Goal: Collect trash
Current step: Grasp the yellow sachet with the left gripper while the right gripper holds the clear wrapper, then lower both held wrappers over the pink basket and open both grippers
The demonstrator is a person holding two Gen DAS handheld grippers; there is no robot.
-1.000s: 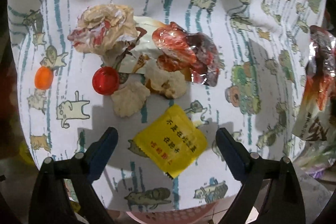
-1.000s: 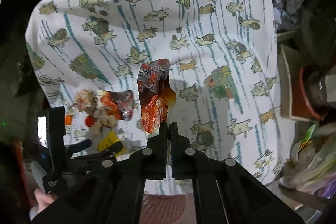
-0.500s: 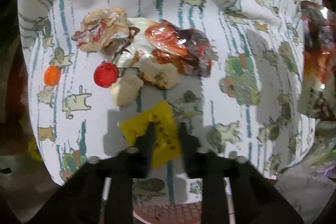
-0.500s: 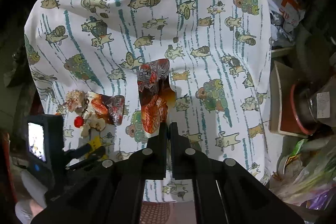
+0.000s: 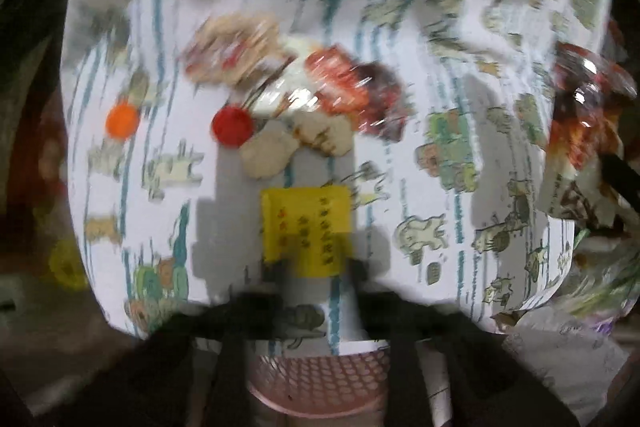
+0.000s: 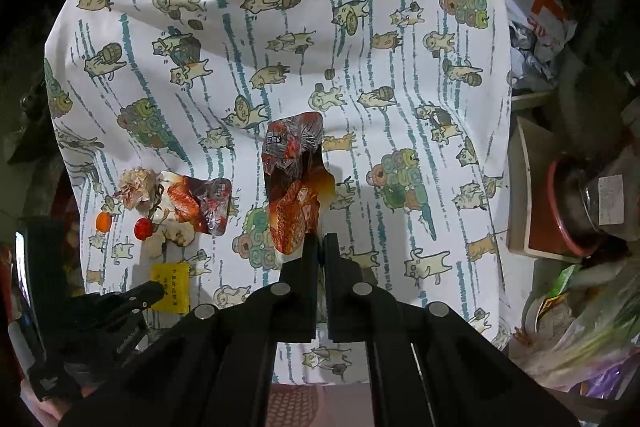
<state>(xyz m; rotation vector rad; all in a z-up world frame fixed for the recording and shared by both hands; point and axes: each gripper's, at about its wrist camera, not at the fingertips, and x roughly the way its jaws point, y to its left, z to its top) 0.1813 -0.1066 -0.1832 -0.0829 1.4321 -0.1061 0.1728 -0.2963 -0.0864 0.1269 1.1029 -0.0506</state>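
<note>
Now the left gripper (image 5: 312, 269) pinches a yellow sachet (image 5: 306, 229) at lower centre of the left wrist view; it carries dark and red printed characters, too blurred to read. Right gripper (image 6: 320, 247), fingers pressed together, clamps a glossy red-orange wrapper (image 6: 294, 183) at mid-frame, its small dark label unreadable. Upper left of the sachet sit a crumpled wrapper pile (image 5: 328, 83), a red cap (image 5: 233, 126) and an orange cap (image 5: 122, 117) on the cat-print cloth (image 6: 280, 47).
</note>
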